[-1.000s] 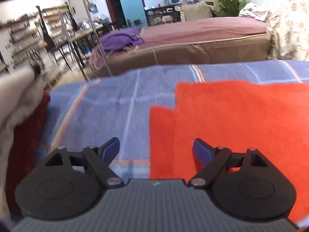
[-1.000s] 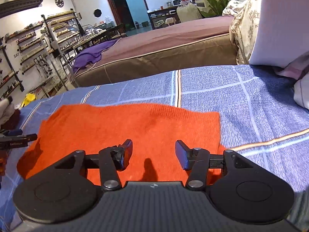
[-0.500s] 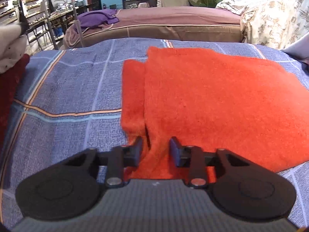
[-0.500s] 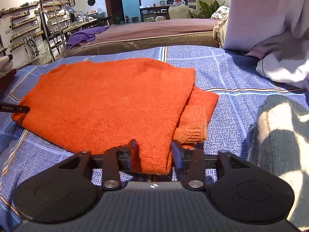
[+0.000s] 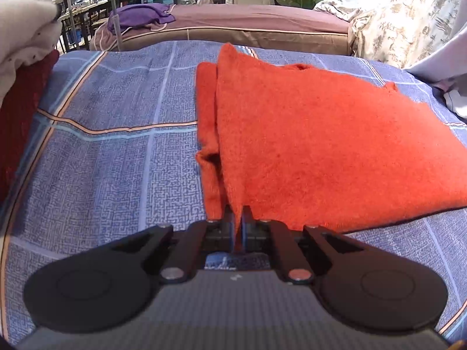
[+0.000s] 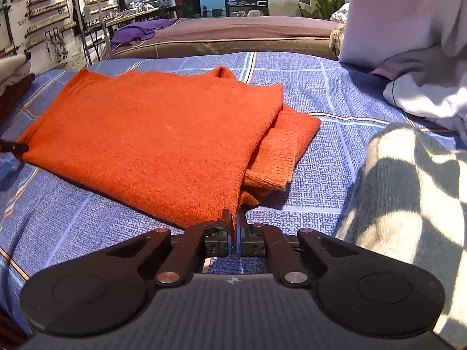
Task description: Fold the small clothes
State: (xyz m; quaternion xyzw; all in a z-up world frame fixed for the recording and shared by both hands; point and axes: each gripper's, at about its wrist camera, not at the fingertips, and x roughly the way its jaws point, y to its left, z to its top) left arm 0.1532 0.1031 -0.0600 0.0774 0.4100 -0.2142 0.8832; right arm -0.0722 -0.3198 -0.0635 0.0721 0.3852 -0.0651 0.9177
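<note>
An orange knitted sweater (image 5: 321, 134) lies flat on the blue checked bedspread (image 5: 102, 175), with a sleeve folded under each side. My left gripper (image 5: 238, 218) is shut on the sweater's near left corner, and the cloth rises in a thin pinch between its pads. In the right wrist view the same sweater (image 6: 157, 134) spreads to the left. My right gripper (image 6: 235, 223) is shut on its near right corner. A folded sleeve cuff (image 6: 274, 163) pokes out just beyond that corner. The tip of the left gripper (image 6: 14, 147) shows at the far left edge.
A checked grey and white cloth (image 6: 408, 204) lies close on the right. White and pink bedding (image 6: 423, 58) is piled at the back right. A dark red and white pile (image 5: 20, 73) sits at the left edge. Behind stands a brown bed (image 5: 248, 26) with a purple cloth.
Both grippers moved down toward the near edge of the sweater and went from wide open to shut, each on a near corner of the orange cloth.
</note>
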